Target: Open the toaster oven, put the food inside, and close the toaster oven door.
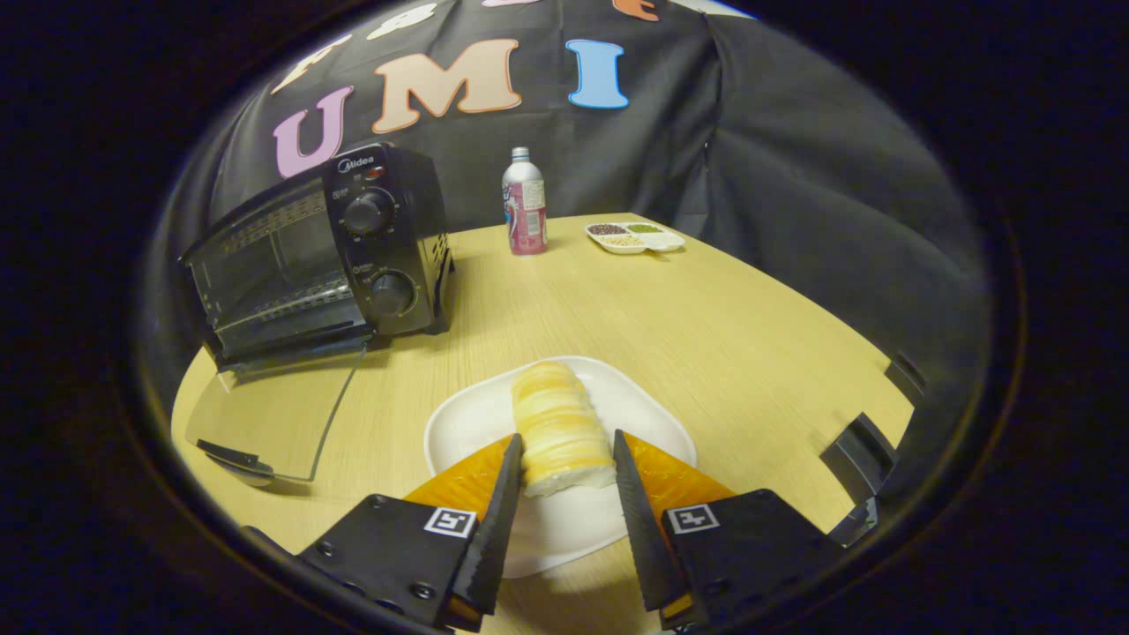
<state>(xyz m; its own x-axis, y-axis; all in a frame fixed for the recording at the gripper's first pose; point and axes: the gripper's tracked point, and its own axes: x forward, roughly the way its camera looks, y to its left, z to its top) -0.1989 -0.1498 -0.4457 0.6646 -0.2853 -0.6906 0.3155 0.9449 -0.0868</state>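
Toaster oven (pixel 317 256) upper left has its door (pixel 273 414) down already, so it's grab-the-food time: the gripper (pixel 569 450) has its fingers open around the bread roll (pixel 560 423) on its white plate (pixel 644 414), not squeezing yet. Closing gently looks next.

Single fisheye cam rode on the claw (pixel 568 445), looked forward along its two fingers, pitched down at the worktop (pixel 723 344). Sat low and close: fingers parted at bottom center of frame, plate (pixel 653 423) right ahead. Toaster oven (pixel 317 256) landed upper left, bottle (pixel 524 203) top center, far worktop edge and booth wall behind.
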